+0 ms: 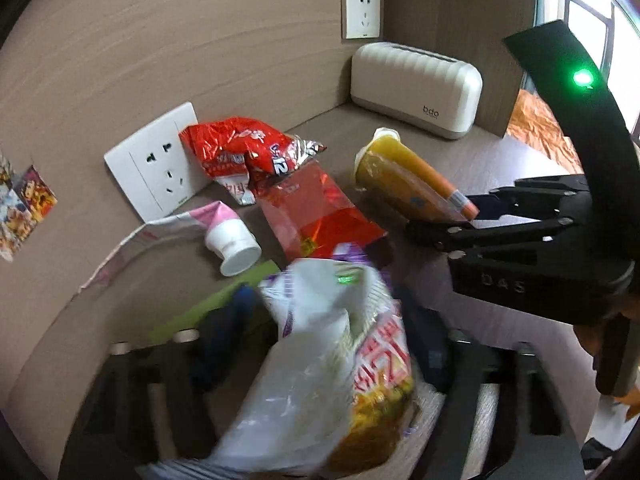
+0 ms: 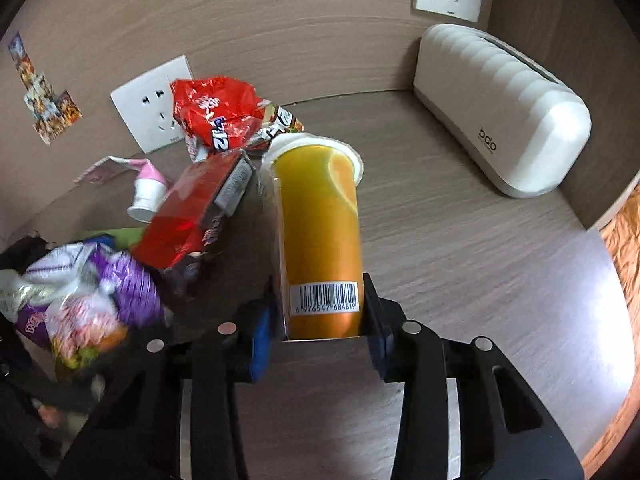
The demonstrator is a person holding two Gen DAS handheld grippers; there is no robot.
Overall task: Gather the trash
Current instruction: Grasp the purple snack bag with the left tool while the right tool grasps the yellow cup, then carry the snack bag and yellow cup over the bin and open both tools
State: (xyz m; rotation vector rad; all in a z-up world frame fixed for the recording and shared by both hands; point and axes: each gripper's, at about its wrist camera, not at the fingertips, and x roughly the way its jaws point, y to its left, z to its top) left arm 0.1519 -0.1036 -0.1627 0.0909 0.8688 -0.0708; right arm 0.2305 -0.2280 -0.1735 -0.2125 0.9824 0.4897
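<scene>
Orange barcoded cup [image 2: 320, 236] at frame centre, clamped by the right gripper [image 2: 320, 336]; left gripper [image 1: 320, 344] pinches a wrapper [image 1: 320, 372]; "bdo" box [image 2: 500, 112] upper right.

Orange cup [image 2: 320, 236] on its side, crumpled wrappers [image 2: 216, 116] beside it — all on the desk [image 2: 460, 248].

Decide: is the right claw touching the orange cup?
Touching. The right wrist view shows the right claw with both pads pressed against the orange cup near its barcode end.
</scene>
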